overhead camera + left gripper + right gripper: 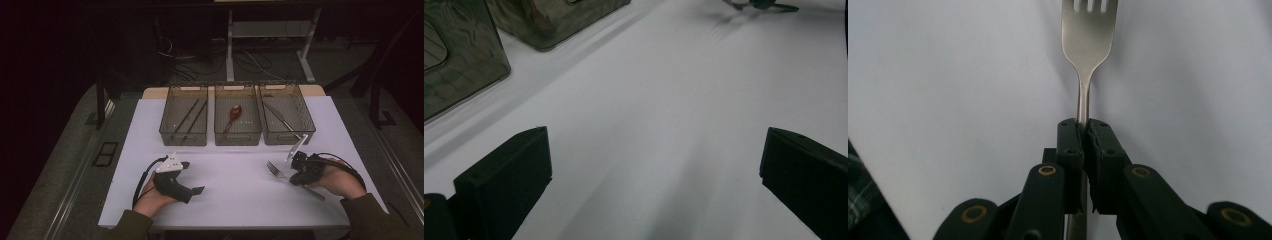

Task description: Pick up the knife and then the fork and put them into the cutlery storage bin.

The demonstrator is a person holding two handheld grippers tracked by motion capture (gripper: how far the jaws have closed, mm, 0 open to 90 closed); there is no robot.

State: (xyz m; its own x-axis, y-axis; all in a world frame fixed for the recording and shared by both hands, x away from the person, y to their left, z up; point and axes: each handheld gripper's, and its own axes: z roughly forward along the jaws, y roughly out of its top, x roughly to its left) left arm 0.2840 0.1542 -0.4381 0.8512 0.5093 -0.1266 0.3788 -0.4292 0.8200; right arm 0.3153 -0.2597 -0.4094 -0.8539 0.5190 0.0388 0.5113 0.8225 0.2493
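Note:
A silver fork [276, 171] lies at the right of the white table, tines pointing left and away. My right gripper [295, 178] is shut on its handle. In the right gripper view the black jaws pinch the neck of the fork [1087, 45] at my right gripper [1084, 131], with the tines reaching out ahead. My left gripper [196, 190] rests on the table at the front left, held by a hand. Its jaws stand wide apart over bare white surface in the left gripper view, my left gripper [654, 170] holding nothing.
Three smoky see-through bins stand in a row at the table's far side: the left bin [184, 131] holds dark chopsticks, the middle bin [237, 131] a brown spoon [234, 113], the right bin [287, 132] slim metal cutlery. Desk legs and cables are behind the table.

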